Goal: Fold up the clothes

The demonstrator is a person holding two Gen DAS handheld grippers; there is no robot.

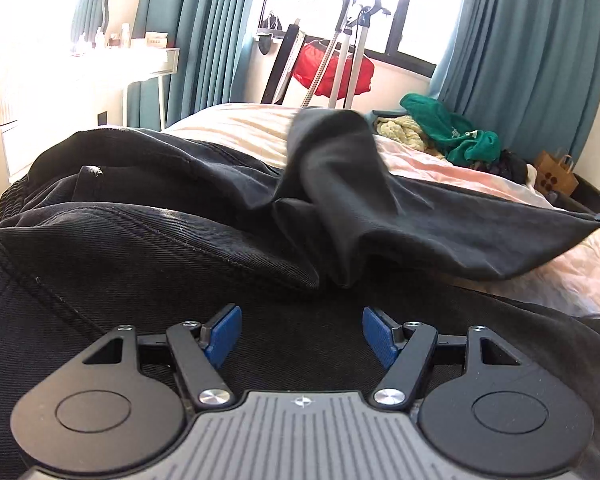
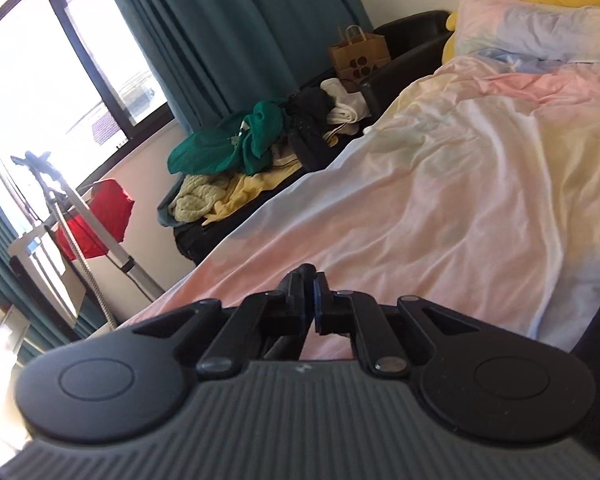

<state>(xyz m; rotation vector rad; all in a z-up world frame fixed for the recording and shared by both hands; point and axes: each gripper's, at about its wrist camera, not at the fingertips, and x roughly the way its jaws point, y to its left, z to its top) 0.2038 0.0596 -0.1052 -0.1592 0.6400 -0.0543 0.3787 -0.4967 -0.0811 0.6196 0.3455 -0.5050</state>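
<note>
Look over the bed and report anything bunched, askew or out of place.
The black garment is not flat: a twisted fold rears up mid-bed and one corner stretches off to the right. A loose clothes pile sits jumbled beyond the pastel sheet.

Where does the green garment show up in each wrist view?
Left wrist: the green garment lies far right, at the bed's far edge below the curtain.
Right wrist: green garment left of centre, on the clothes pile beside the bed.
Shared landmark: the brown paper bag.
</note>
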